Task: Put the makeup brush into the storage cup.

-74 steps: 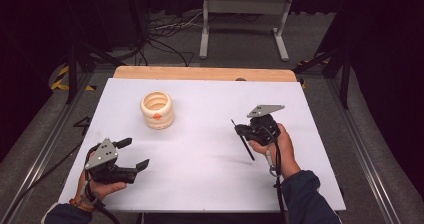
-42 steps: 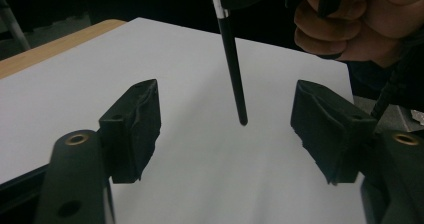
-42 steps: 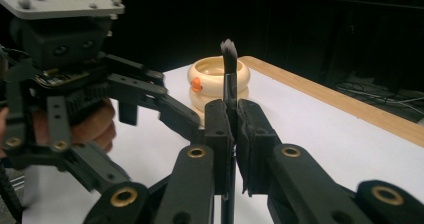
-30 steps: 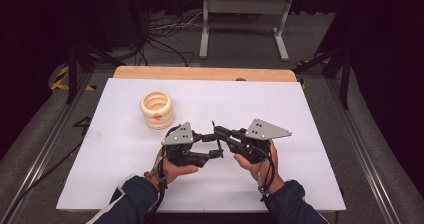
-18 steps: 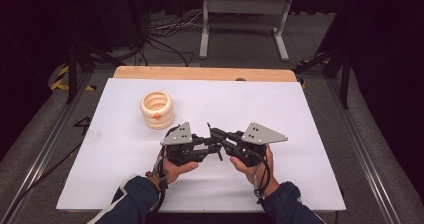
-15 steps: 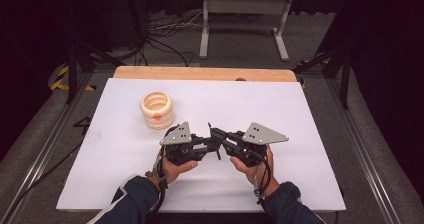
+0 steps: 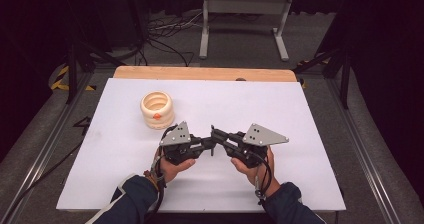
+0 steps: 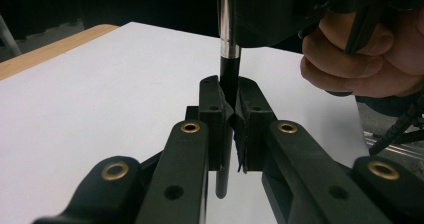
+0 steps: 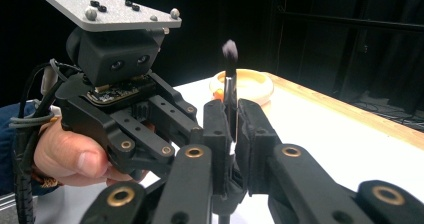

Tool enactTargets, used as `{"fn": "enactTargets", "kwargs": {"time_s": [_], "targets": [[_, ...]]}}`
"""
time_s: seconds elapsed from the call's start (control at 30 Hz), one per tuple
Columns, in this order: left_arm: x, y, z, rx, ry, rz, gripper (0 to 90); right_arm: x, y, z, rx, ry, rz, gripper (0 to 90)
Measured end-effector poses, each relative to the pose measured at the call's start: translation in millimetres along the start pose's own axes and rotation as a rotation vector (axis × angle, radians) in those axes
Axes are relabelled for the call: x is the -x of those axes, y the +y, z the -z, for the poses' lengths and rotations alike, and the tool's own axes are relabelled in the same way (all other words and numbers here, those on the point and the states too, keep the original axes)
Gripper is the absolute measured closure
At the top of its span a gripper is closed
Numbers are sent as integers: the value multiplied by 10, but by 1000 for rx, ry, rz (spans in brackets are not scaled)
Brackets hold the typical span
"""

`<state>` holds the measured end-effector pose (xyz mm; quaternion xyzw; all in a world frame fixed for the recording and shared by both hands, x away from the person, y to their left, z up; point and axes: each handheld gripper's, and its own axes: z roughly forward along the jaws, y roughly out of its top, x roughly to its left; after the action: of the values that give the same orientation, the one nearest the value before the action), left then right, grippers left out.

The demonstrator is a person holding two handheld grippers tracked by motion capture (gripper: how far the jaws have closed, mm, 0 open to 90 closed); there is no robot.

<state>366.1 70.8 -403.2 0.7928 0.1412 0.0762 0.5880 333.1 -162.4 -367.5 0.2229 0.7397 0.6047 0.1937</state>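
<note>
I find the white table (image 7: 310, 114) bare across its right half and along its near edge, so either hand could pass there freely. One obstacle stands on it: a cream ringed pot (image 7: 157, 109) at the left rear. At centre the left gripper (image 7: 204, 145) and right gripper (image 7: 218, 134) meet nose to nose, both sets of jaws closed on one thin black brush (image 9: 229, 86), blocking passage between them
</note>
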Motion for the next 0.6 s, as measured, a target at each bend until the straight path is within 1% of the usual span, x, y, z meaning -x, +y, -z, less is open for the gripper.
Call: {"fn": "enactTargets", "kwargs": {"time_s": [0.03,0.1,0.17,0.23,0.3,0.43,0.47,0.53,0.57,0.6], "targets": [[0,0,8,1,4,1,834,2,-1,4,-5,-5,1,795],[0,-1,16,-1,2,8,834,9,-2,13,-11,-3,3,786],[-9,-1,28,-5,4,1,835,14,-1,34,-12,-12,14,749],[-17,-4,39,-4,8,4,835,28,5,67,-15,-10,12,728],[-27,-5,52,-6,12,2,834,32,12,109,-19,-27,30,703],[-40,-2,73,-12,24,-6,834,65,24,209,-27,-49,48,653],[-42,-1,82,-15,26,-2,834,75,26,223,-32,-54,55,630],[-60,2,98,-17,35,-9,834,108,21,257,-40,-74,65,597],[-62,4,106,-18,35,-6,834,121,17,271,-50,-85,74,563],[-72,9,117,-19,40,-16,835,133,8,282,-59,-98,88,542]]}}
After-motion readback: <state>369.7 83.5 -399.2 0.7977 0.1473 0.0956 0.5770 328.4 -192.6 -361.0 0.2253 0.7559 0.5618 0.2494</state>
